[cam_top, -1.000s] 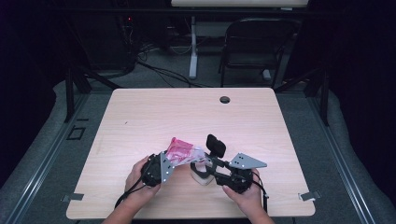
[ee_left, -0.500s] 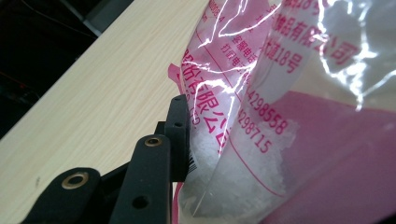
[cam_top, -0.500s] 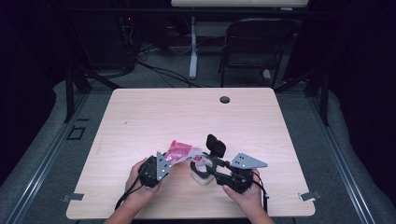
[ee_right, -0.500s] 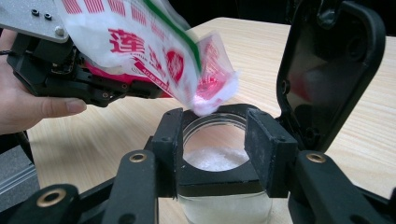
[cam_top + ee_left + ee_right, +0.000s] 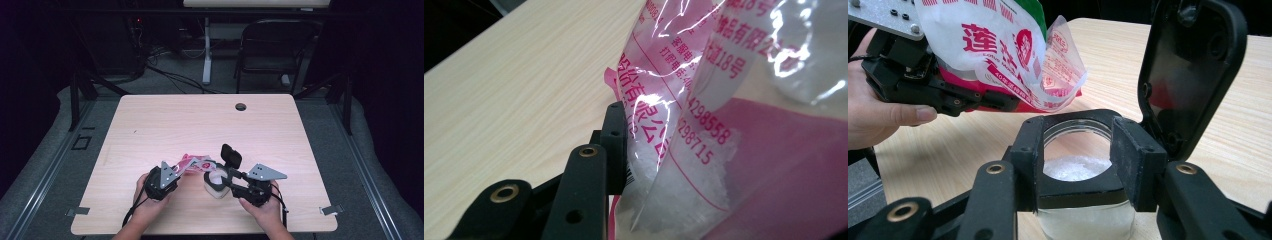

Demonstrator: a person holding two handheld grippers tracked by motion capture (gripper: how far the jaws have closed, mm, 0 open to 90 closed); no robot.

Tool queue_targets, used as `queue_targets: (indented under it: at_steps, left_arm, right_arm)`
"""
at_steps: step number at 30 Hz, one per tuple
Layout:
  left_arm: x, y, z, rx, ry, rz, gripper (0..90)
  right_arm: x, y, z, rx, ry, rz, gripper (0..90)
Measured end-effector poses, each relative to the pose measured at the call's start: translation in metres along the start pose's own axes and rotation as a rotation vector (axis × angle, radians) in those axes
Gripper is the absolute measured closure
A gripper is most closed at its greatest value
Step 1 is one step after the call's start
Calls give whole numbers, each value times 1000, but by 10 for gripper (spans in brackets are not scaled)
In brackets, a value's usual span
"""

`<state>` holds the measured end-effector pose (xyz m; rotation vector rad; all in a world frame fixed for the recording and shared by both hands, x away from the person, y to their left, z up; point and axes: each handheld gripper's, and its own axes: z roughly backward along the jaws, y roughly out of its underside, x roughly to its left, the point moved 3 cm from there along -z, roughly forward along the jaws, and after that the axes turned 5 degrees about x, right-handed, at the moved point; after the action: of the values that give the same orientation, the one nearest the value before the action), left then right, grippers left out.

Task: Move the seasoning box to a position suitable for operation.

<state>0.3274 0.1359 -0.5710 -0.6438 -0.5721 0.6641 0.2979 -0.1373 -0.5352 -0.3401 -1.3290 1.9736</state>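
My right fingers (image 5: 1078, 165) are clamped on the glass jar (image 5: 1083, 220) at its black collar, holding it upright on the surface (image 5: 165, 125) near me, its hinged black lid (image 5: 1193, 75) tipped back on the far right side. My left fingers (image 5: 616, 145) grasp the pink-printed bag (image 5: 704, 125) of white crystals. In the high view that bag (image 5: 195, 163) lies just left of the jar (image 5: 216, 182) and slightly farther away, its long axis slanting down toward the jar. Its open mouth (image 5: 1063, 75) hangs above and left of the jar opening, not yet over it. I judge the bag must shift right, clear of the lid.
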Motion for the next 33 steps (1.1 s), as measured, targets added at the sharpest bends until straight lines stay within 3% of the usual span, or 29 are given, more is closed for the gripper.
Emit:
queue_targets:
  at_steps: [6,19,33]
  left_arm:
    - [1,5,-4,1,38,54,694]
    - [8,10,-1,-18,74,131,695]
    - [21,16,3,-31,61,219,695]
  right_arm:
    - [-1,1,0,11,1,4,571]
    - [-2,1,1,5,6,-1,571]
    - [-3,0,2,2,6,-3,570]
